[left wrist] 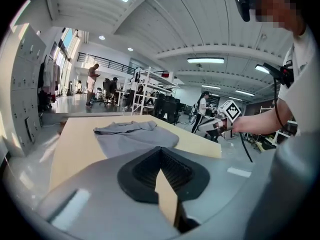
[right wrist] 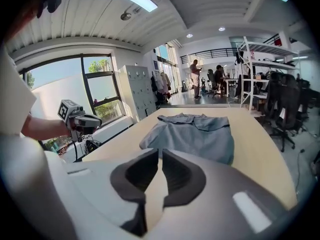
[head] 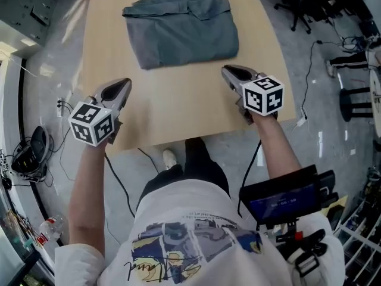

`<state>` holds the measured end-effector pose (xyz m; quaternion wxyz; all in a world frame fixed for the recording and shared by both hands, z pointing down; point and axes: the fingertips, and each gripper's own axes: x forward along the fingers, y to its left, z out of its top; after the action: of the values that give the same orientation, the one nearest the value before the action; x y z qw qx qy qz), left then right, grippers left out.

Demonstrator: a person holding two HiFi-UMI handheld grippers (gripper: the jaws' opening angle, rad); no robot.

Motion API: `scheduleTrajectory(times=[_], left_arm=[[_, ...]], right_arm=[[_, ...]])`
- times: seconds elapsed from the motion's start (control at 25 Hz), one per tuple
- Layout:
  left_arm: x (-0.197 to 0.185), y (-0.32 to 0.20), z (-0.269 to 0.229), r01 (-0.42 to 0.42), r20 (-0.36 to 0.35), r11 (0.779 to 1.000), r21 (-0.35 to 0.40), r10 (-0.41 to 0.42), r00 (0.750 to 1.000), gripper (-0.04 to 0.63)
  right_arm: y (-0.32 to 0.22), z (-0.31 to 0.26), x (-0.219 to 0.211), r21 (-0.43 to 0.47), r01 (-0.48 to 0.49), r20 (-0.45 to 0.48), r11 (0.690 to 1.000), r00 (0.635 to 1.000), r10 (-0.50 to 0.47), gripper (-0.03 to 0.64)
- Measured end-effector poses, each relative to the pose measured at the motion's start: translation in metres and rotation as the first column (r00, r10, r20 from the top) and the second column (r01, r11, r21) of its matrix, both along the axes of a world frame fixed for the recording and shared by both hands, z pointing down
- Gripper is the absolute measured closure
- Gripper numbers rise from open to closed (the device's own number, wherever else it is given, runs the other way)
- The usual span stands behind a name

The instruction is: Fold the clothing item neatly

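A grey shirt [head: 181, 28] lies folded into a rectangle, collar at the far side, at the far middle of the light wooden table [head: 178, 106]. Both grippers hover near the table's front edge, short of the shirt and apart from it. My left gripper [head: 123, 86] is at the front left, its jaws shut tip to tip with nothing between them [left wrist: 161, 151]. My right gripper [head: 228, 71] is at the front right, its jaws drawn together to a thin slit and empty [right wrist: 160, 155]. The shirt also shows ahead of the jaws in the left gripper view [left wrist: 135, 136] and in the right gripper view [right wrist: 192, 134].
The table's front edge [head: 196, 137] runs just behind the grippers, with the person's legs below it. Office chairs [head: 309, 5] stand on the floor at the far right, and cables [head: 27, 154] lie at the left. Shelving [left wrist: 150, 91] and people stand far off.
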<state>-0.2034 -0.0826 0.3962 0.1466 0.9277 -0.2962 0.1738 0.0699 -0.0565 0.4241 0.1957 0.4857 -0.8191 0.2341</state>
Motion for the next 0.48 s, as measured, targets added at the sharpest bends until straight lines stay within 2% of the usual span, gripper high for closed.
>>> scheduleTrajectory(times=[0.16,0.48], left_arm=[[0.007,0.044,-0.011,-0.045,0.004,0.999,0.017,0.045,0.999,0.589],[0.025,0.133,-0.036,-0.083,-0.016,0.995,0.06,0.084,0.996,0.589]], right_arm=[[0.044,-0.008,-0.022,0.024,0.015,-0.018,1.0,1.0,-0.014,0.613],[0.126,-0.025,-0.057,0.061,0.06,-0.002,0.996,0.998,-0.06,0.614]])
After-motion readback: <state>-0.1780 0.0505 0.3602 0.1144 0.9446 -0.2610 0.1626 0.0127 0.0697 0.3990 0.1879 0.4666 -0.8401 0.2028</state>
